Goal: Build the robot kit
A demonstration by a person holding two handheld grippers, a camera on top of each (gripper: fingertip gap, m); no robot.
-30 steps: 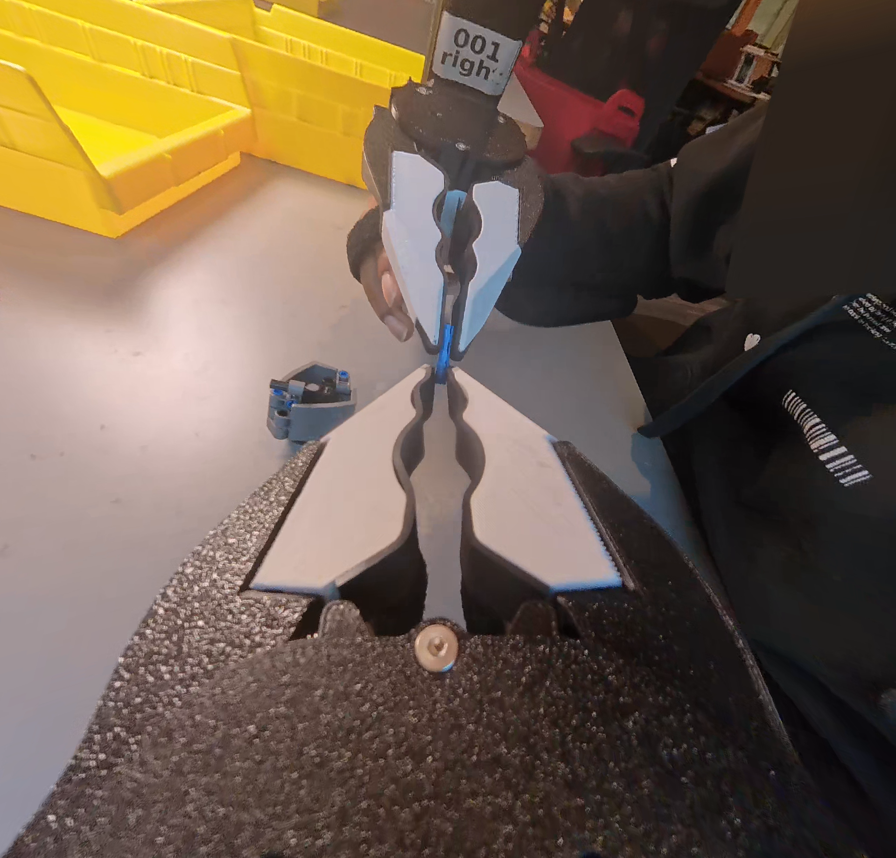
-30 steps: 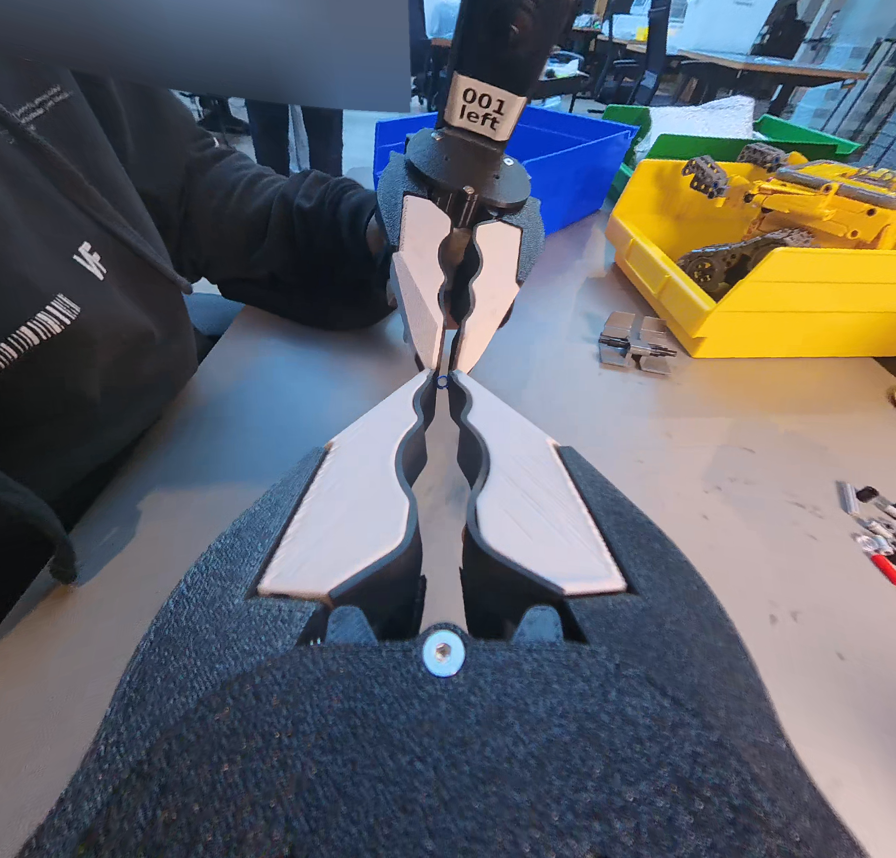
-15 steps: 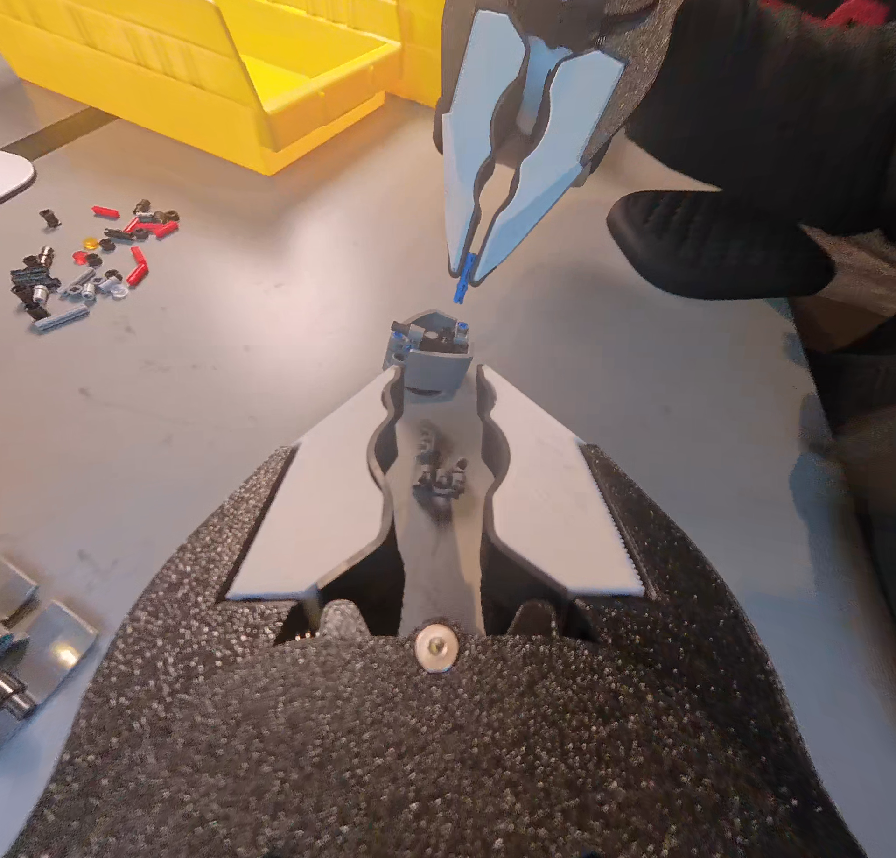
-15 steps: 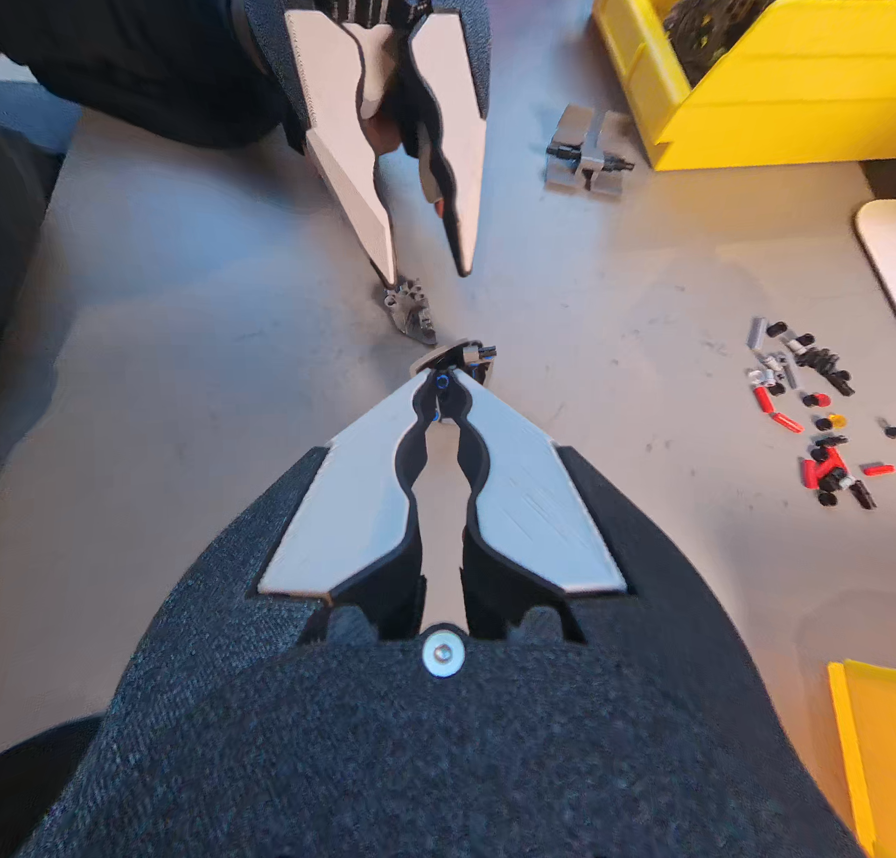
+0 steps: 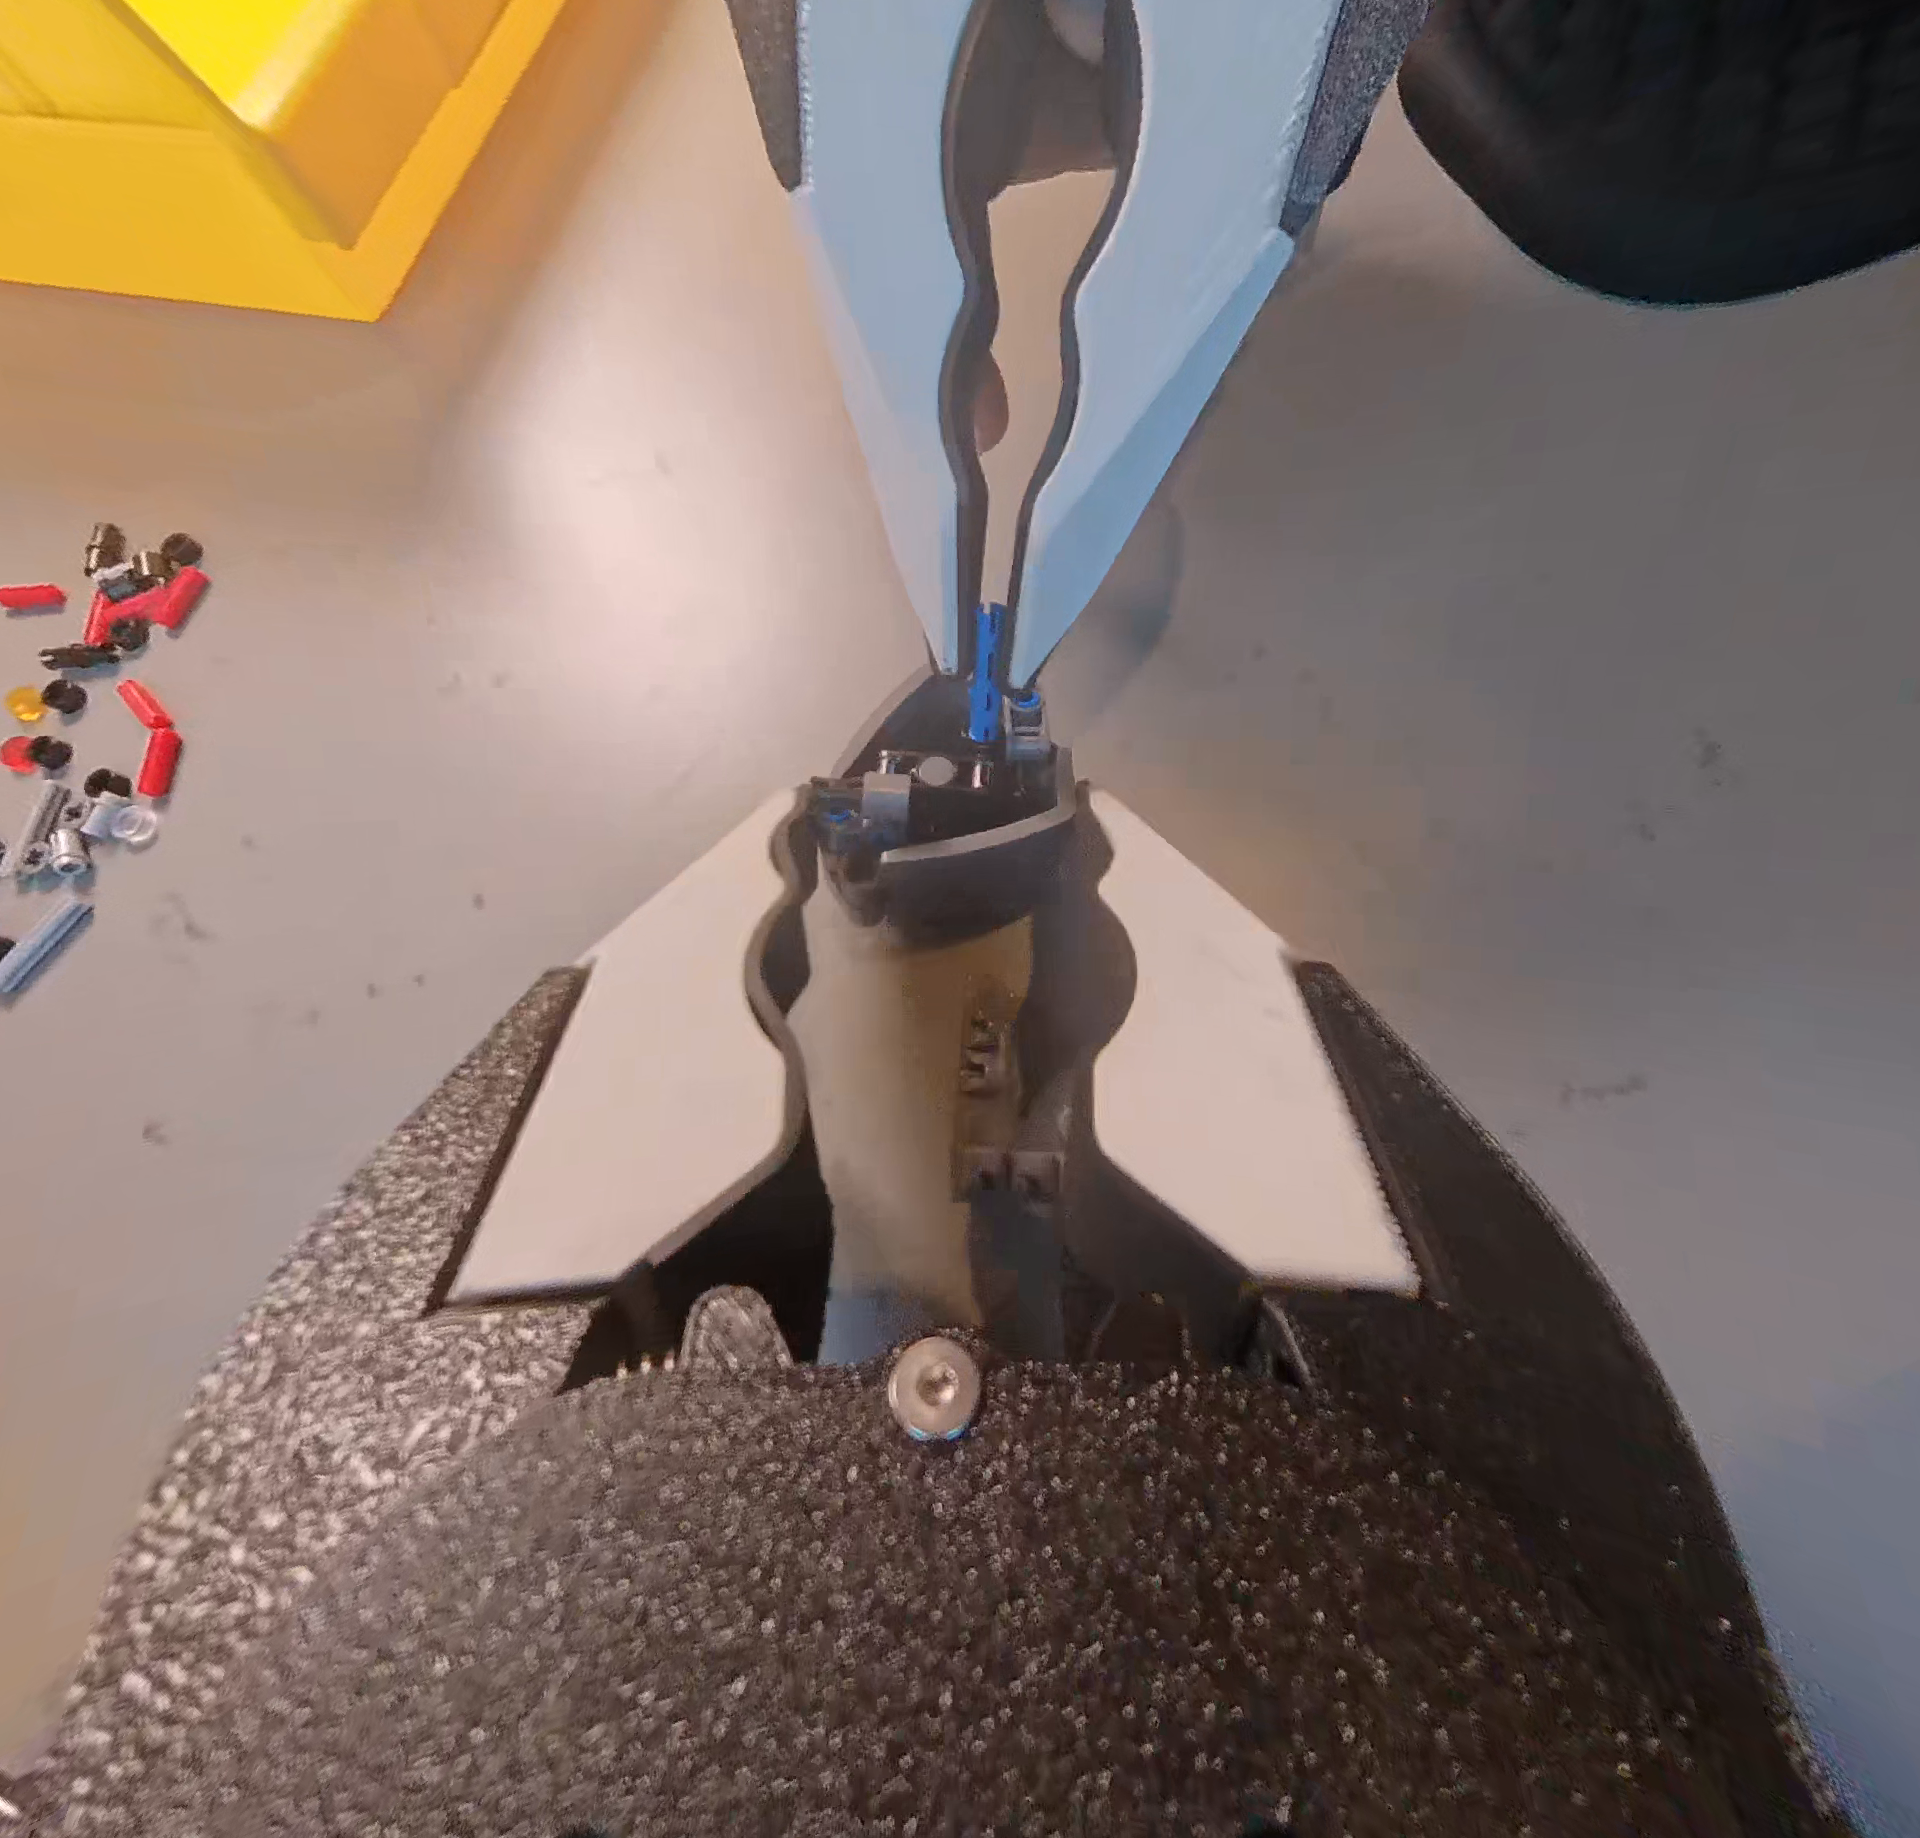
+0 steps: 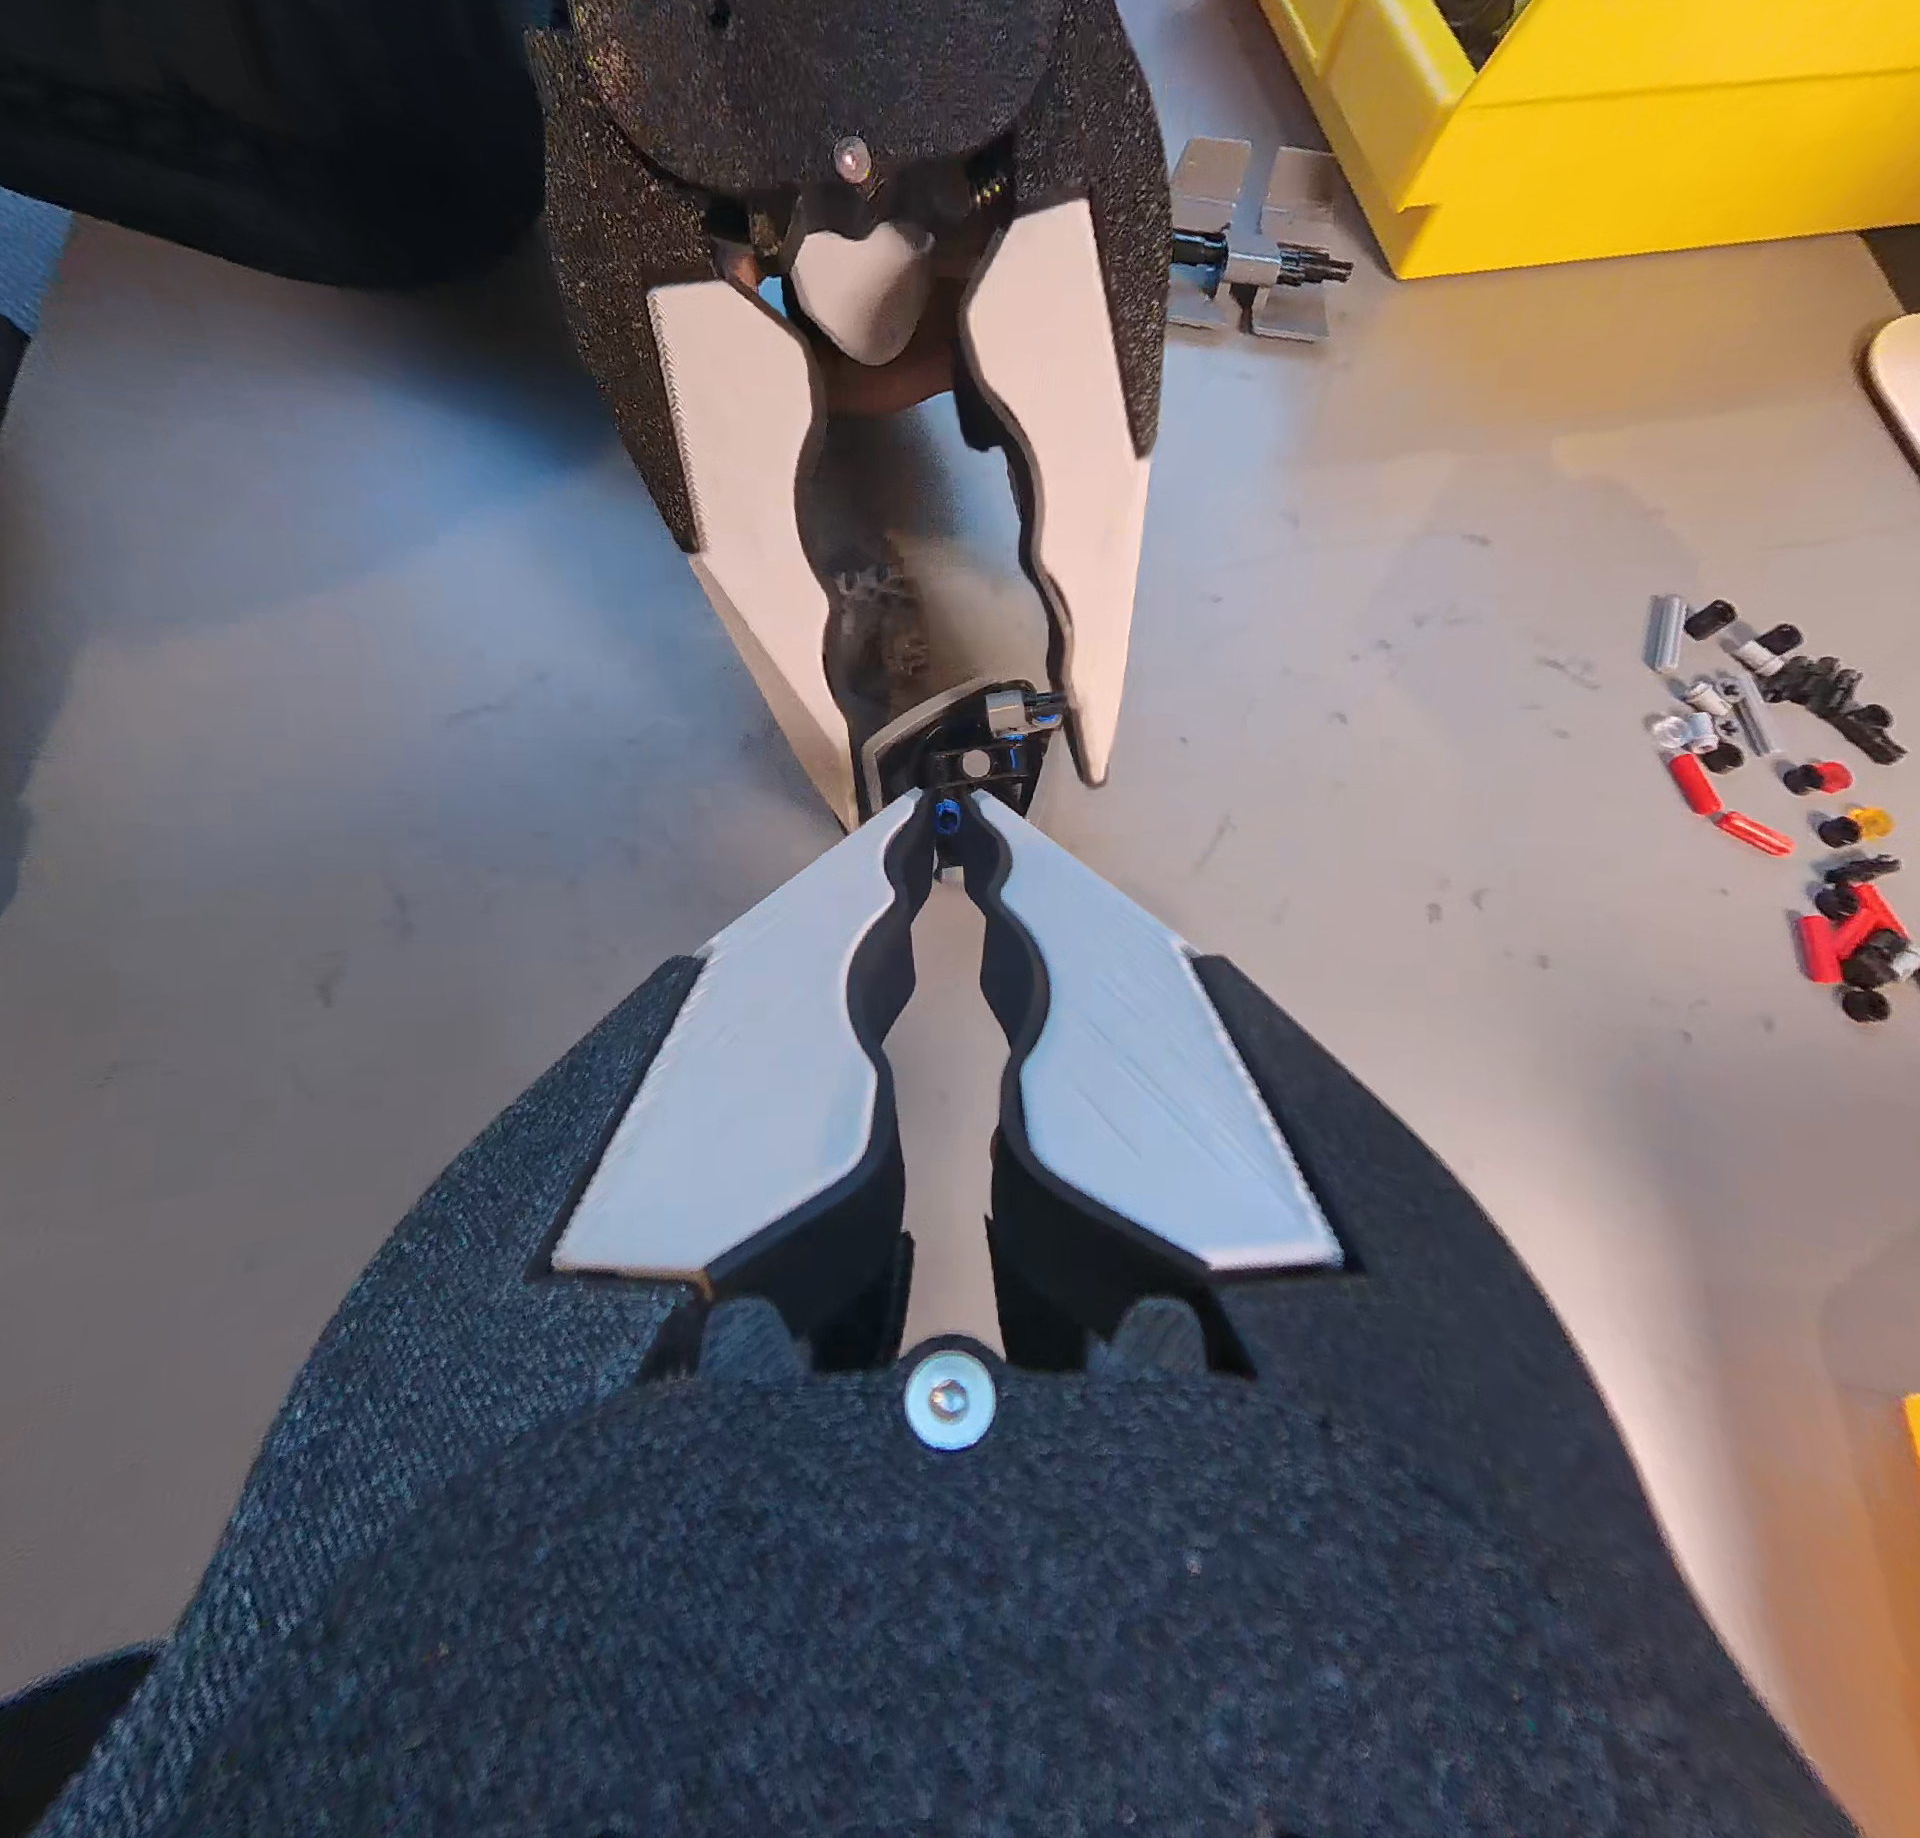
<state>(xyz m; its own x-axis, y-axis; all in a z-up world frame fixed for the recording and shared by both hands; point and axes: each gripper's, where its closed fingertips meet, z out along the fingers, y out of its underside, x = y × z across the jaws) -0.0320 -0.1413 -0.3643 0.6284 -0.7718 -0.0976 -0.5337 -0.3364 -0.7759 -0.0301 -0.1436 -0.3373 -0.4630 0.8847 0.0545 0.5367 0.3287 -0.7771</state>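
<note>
1. The left gripper is closed on a small grey and black assembly, its fingertips pressing the curved shell from both sides. It seems held this way to keep the piece steady with its open top facing the other tool.
2. The right gripper comes at the assembly from the opposite side, its tips pinched shut on a thin blue pin.
3. The pin stands nearly upright, its lower end touching the top of the assembly beside a second blue-tipped fitting. Whether it is seated in a hole I cannot tell.
4. The narrow grip near the pin's upper end leaves its lower end free, which looks suited to pushing it in.
5. Under the assembly lies a grey table. Between the left gripper's fingers, behind the assembly, a darker small part rests on the table.
6. Well to the side of the assembly, loose red, black and grey small parts are scattered on the table.
7. Far beyond the assembly in the right wrist view, a yellow bin holds dark wheel-like and tracked parts. Just beside that bin sits a grey metal bracket.
8. In the left wrist view another yellow bin shows only bare yellow inner surfaces.
</note>
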